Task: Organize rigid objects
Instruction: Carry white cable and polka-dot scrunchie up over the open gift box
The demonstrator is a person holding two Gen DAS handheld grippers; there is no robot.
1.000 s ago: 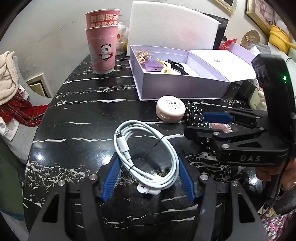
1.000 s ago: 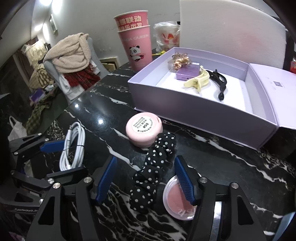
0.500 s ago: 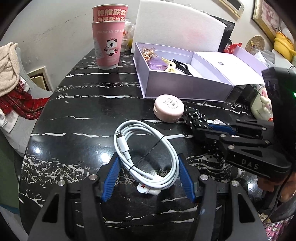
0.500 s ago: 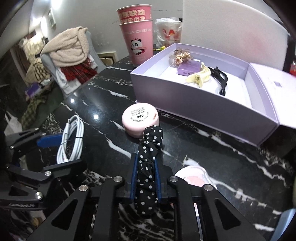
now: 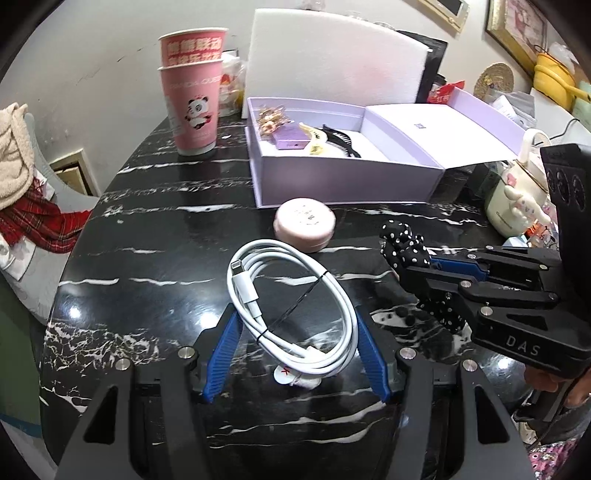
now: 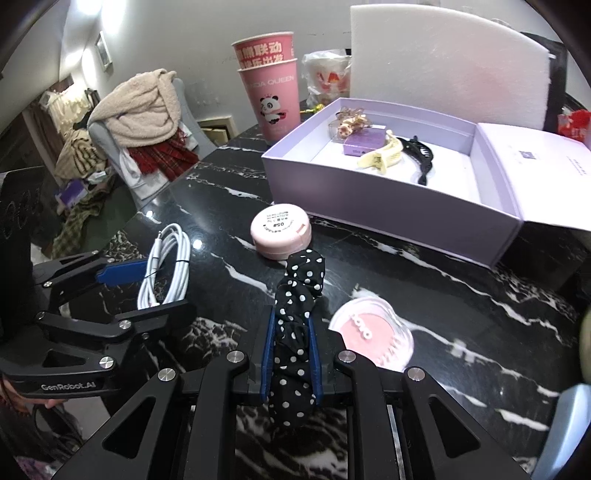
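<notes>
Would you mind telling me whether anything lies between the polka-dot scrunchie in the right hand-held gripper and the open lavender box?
Only the round pink compact lies on the table ahead of the scrunchie, which the right hand-held gripper clamps. It sits low, short of the lavender box, whose near wall must also be cleared.

Left tongs (image 5: 293, 339) spread wide and low, right tongs (image 6: 291, 347) clamped, level beside them.

Home; clothes-heaped chair (image 6: 147, 122), framed pictures (image 5: 524, 22)
</notes>
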